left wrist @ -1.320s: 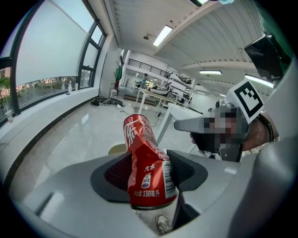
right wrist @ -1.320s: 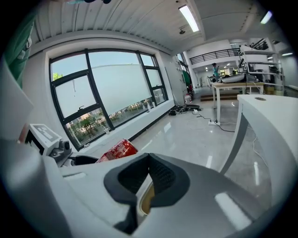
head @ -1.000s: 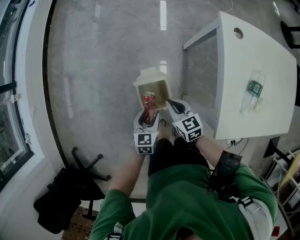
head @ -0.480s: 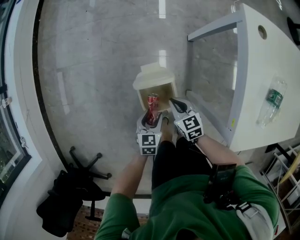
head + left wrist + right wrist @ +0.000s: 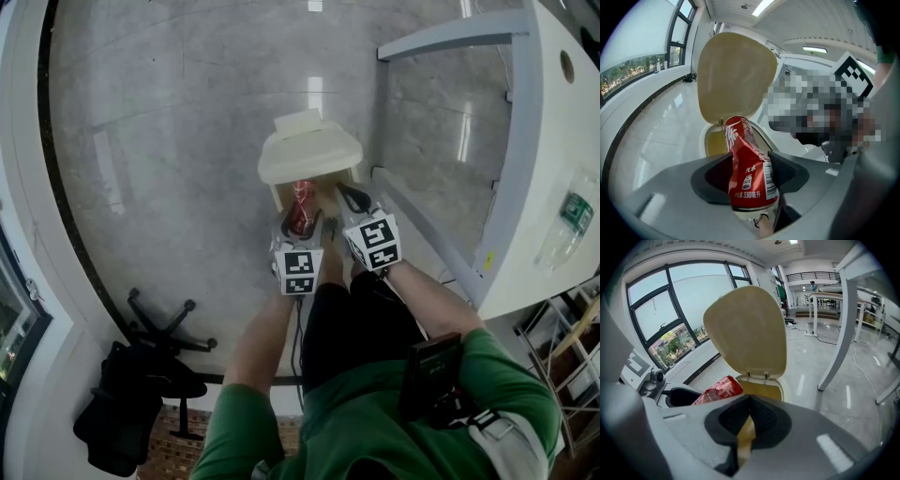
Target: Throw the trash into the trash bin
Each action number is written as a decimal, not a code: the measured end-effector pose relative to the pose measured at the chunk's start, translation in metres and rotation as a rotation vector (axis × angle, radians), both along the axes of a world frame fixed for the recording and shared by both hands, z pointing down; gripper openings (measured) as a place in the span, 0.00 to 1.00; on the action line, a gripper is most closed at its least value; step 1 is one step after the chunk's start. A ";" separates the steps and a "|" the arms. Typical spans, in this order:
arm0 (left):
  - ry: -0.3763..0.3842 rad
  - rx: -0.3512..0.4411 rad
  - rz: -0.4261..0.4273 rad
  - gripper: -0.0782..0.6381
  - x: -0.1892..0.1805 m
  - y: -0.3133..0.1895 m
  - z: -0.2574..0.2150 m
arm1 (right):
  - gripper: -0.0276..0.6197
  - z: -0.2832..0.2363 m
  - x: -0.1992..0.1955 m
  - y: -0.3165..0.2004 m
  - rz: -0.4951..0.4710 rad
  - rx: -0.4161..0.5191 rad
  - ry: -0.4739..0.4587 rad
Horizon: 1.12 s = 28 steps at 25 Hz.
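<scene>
The left gripper has carried the crushed red soda can forward, over the near edge of the trash bin, under its raised lid. Its fingers clamp the can. The right gripper has its fingers pressed together, empty. Best to advance slightly, then release over the centre.

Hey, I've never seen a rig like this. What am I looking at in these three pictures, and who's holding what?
No robot: a person in a green top holds a two-jawed claw in each hand. One picture looks down from the person's head; the other two ride on the claws. The left claw grips a crushed red soda can at the opening of a cream plastic trash bin standing on the grey floor, lid open. The right claw is shut on nothing.
</scene>
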<state>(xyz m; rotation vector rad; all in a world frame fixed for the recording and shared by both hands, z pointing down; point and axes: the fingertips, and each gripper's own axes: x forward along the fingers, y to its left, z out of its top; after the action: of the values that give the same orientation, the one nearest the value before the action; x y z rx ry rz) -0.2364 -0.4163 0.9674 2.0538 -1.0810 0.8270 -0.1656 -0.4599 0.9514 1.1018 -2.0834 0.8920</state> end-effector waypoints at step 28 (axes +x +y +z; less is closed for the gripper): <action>-0.118 -0.197 0.053 0.47 0.023 -0.012 0.082 | 0.05 0.063 0.003 -0.003 -0.026 -0.042 0.055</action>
<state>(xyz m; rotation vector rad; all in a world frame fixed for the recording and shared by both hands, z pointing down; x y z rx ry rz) -0.2130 -0.4279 1.0495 1.8951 -0.9693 1.0498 -0.1629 -0.4626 1.0146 1.0629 -2.0206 0.8795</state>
